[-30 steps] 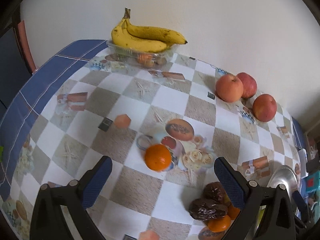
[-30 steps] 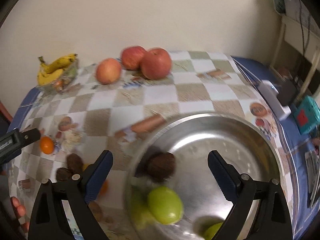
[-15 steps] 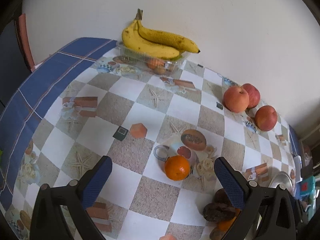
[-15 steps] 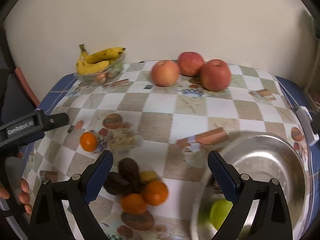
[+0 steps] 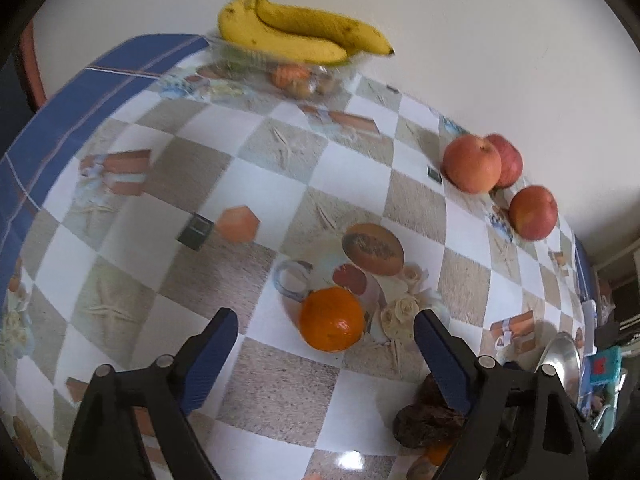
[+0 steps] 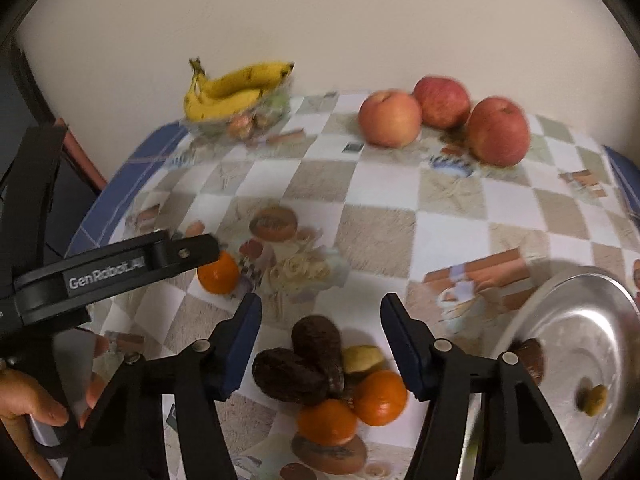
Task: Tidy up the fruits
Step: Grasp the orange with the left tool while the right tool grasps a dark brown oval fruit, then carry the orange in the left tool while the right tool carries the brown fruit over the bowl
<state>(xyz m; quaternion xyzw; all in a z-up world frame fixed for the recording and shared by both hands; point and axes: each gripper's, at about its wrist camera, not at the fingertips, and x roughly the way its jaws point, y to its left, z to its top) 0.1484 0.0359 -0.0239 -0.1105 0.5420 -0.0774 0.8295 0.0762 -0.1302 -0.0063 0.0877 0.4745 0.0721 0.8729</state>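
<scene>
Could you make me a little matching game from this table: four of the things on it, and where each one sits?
Things:
1. bananas
2. apples
3. lone orange
4. steel bowl

Places:
A. far side, by the wall, three together
B. right edge of the table
C. on a clear tray at the far left corner
D. ahead of the left gripper, between its closing fingers but untouched

Pairs: 1-C, 2-A, 3-D, 4-B

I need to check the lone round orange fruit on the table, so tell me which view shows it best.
The left wrist view: the lone round orange fruit sits whole and unobstructed. In the right wrist view it looks smaller, its top hidden behind the left gripper's black arm.
</scene>
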